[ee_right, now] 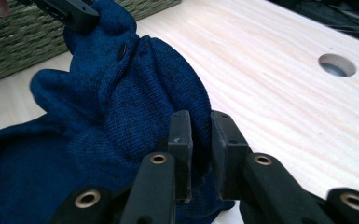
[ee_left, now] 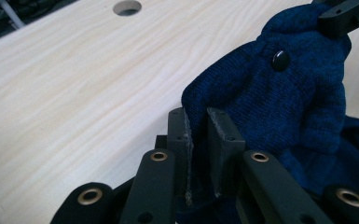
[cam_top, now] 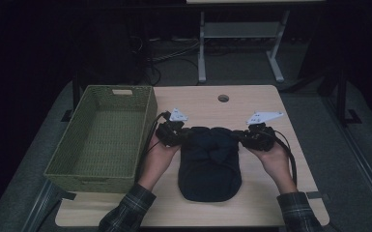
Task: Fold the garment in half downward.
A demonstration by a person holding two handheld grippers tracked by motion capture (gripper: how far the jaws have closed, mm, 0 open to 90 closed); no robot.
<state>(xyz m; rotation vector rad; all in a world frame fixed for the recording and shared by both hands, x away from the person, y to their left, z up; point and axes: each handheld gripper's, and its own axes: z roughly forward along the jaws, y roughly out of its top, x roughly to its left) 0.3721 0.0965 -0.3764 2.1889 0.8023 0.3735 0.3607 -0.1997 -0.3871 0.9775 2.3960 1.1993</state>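
The left gripper [ee_left: 196, 122] is clamped on a fold of the dark blue knitted garment [cam_top: 208, 162], its two pads pinching the cloth between them. The right gripper [ee_right: 200, 123] bites the garment's other top corner the same way. The garment (a small dark button [ee_left: 280, 60] shows on it) lies on the wooden table [cam_top: 251, 104], just right of the green woven basket [cam_top: 101, 140] and nearer the person than the round hole [cam_top: 223, 98] in the table.

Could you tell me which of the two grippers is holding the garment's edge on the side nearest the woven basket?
The left gripper, clamped on the blue knitted garment beside the green basket; the right gripper grips the far edge.
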